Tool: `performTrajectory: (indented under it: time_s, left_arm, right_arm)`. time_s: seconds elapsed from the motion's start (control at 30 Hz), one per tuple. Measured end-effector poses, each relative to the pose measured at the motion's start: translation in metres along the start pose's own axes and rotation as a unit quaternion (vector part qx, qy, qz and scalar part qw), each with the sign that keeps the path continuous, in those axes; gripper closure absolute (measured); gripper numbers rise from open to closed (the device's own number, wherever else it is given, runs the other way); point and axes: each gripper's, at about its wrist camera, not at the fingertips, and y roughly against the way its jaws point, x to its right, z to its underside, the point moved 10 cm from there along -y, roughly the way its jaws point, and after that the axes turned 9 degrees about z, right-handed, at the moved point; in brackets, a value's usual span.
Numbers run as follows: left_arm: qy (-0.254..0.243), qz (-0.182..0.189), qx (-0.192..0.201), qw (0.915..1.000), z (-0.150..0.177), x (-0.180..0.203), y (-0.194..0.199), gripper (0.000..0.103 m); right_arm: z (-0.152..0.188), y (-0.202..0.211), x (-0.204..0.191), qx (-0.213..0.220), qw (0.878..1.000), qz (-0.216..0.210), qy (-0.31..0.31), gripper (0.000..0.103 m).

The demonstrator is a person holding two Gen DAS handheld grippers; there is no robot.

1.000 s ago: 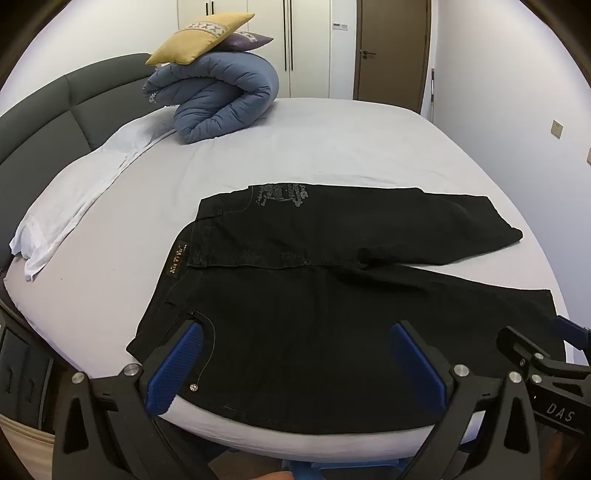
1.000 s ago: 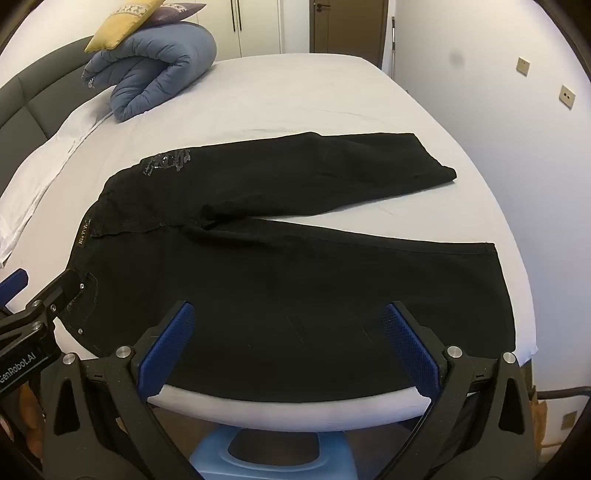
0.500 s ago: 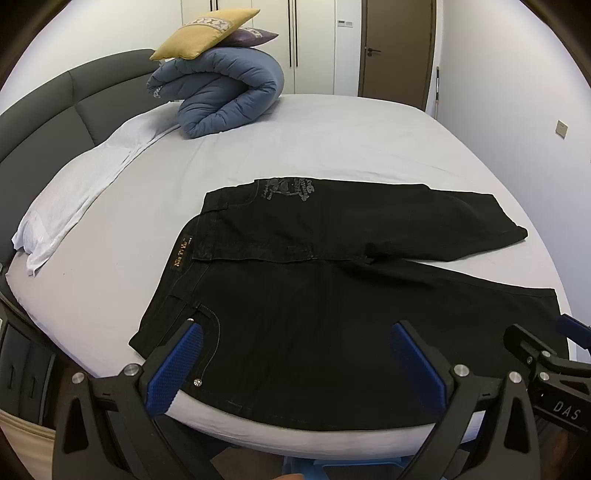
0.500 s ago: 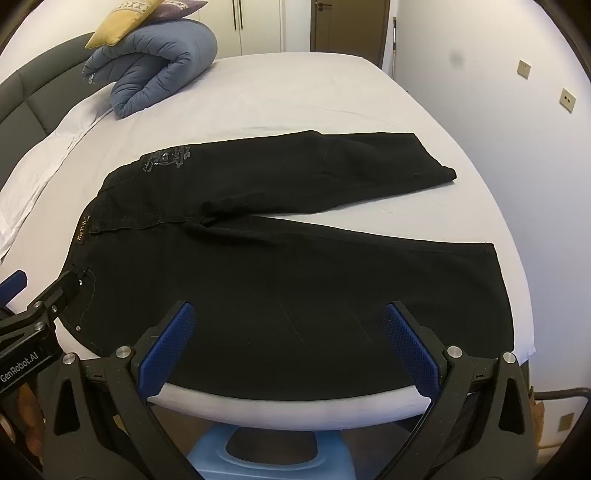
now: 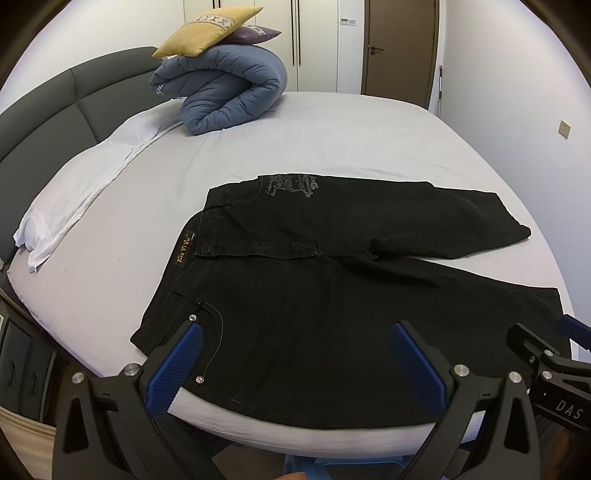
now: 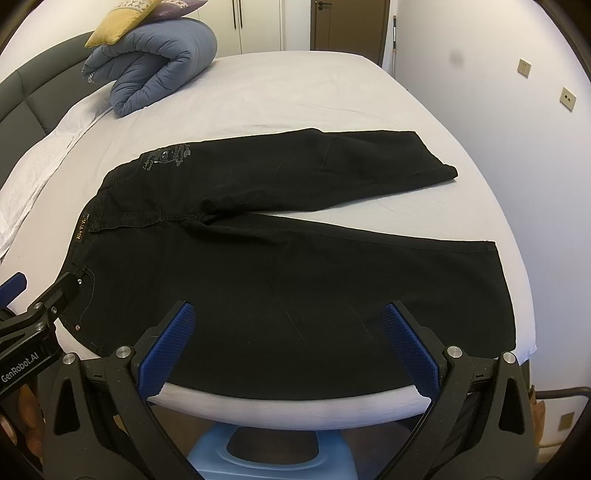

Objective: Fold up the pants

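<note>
Black pants [image 5: 332,291] [image 6: 280,251] lie flat on the bed, waistband to the left, both legs spread apart toward the right. My left gripper [image 5: 295,354] hovers open over the near waist and pocket area, holding nothing. My right gripper [image 6: 288,336] is open above the near leg by the bed's front edge, also holding nothing. Each gripper shows at the edge of the other's view: the right gripper [image 5: 546,365] at the right, the left gripper [image 6: 33,314] at the left.
A rolled blue duvet [image 5: 229,96] with a yellow cushion [image 5: 207,31] sits at the bed's far left. A white sheet [image 5: 92,184] lies along the dark headboard [image 5: 55,107]. A blue stool [image 6: 269,454] stands below the bed's front edge. A wall is at the right.
Both grippers have risen and edged forward slightly over the pants; the left view now shows more of the waist pocket. Both stay open.
</note>
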Motion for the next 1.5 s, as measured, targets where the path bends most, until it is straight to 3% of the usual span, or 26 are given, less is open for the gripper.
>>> performTrajectory:
  time_s: [1.5]
  left_arm:
    - [0.002, -0.001, -0.008, 1.0, 0.0047, 0.0009, -0.001, 0.0]
  right_arm:
    - [0.0028, -0.006, -0.0035, -0.006, 1.0, -0.009, 0.002, 0.0]
